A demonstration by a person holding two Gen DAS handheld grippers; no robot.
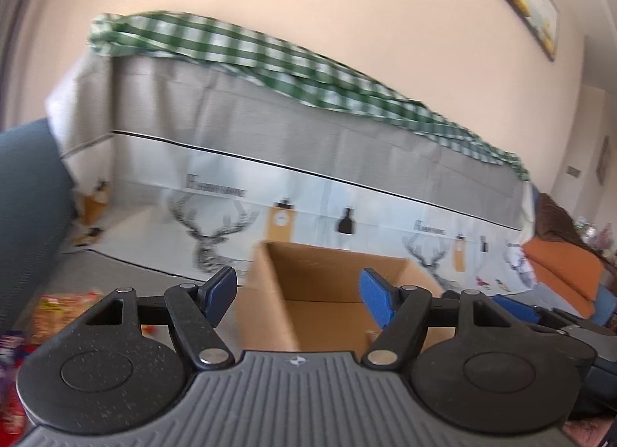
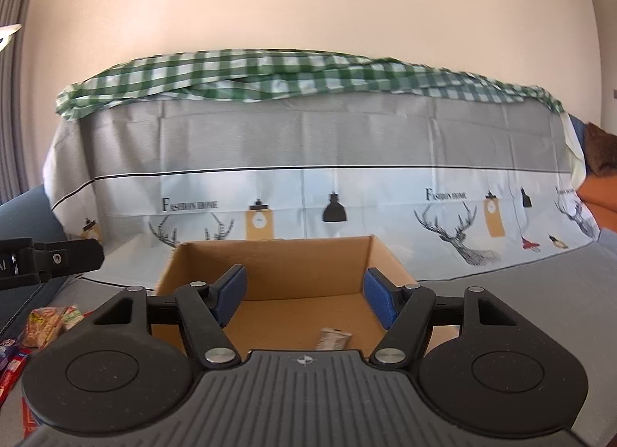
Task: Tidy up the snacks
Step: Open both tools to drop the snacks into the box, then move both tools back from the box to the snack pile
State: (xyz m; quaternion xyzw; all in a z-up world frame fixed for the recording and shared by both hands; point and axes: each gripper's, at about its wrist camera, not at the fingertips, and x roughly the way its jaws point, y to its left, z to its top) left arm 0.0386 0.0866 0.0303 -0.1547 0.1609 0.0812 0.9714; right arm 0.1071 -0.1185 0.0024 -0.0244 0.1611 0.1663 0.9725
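- Right wrist view: my right gripper [image 2: 304, 293] hangs above the open cardboard box [image 2: 270, 266], jaws spread wide with nothing between the blue ribbed pads [image 2: 380, 298]. I judge this the posture of a drop just made over the box.
- One snack, a small crinkled pale wrapper [image 2: 333, 338], lies flat on the box floor near the front wall. The rest of the floor I can see is bare.
- Left wrist view: my left gripper [image 1: 297, 294] is likewise well open and empty, aimed at the near corner of the same box [image 1: 266, 304]. This frame is blurred.
- Remaining snacks [image 2: 46, 321] lie loose on the grey surface left of the box: flat, glossy packets in orange-yellow, with red and purple ones at the picture's edge. In my judgement most of the sorting is outstanding.
- Box: plain brown corrugated board, straight walls, no lid or flaps standing above them; it should take drops without tipping.
- Behind it, a printed sheet [image 2: 308, 192] with stag and lamp motifs drapes a sofa back, and a green checked cloth [image 2: 270, 73] is bunched on top.
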